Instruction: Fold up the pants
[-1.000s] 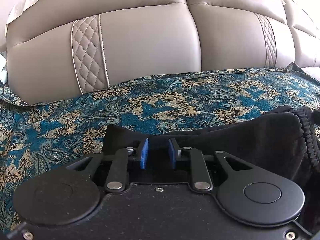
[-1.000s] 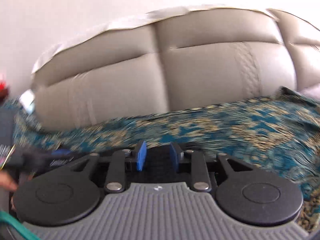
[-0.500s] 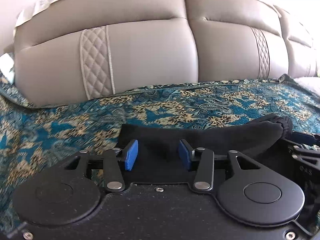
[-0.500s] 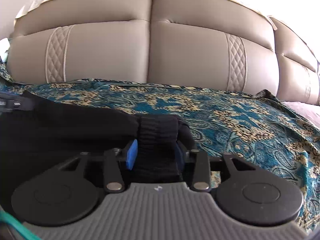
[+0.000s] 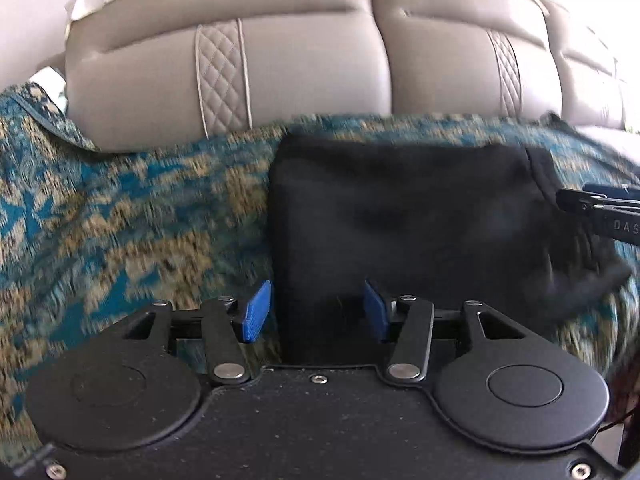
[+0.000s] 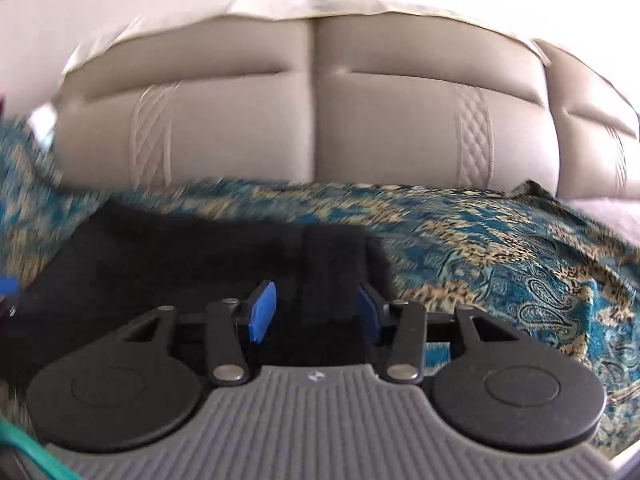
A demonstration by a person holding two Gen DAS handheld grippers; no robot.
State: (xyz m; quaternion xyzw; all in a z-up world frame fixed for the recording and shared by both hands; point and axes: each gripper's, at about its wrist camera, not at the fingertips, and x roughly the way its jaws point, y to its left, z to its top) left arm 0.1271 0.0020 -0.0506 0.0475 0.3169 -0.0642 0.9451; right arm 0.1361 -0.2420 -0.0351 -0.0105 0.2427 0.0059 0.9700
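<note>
Black pants (image 5: 404,208), folded into a block on the teal paisley bedspread (image 5: 132,216) before the beige headboard (image 5: 224,72), sit between the wide-spread blue pads of left gripper (image 5: 317,312) and right gripper (image 6: 314,314); lettering "DAS" legible at the left view's right edge.

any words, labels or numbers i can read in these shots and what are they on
"DAS" - pale letters on the black body of the right gripper, cut off by the edge of the left wrist view; the rest is out of frame.
A small pale mark on the same gripper's grey ribbed body in its own view is too small to read.
No other text.
</note>
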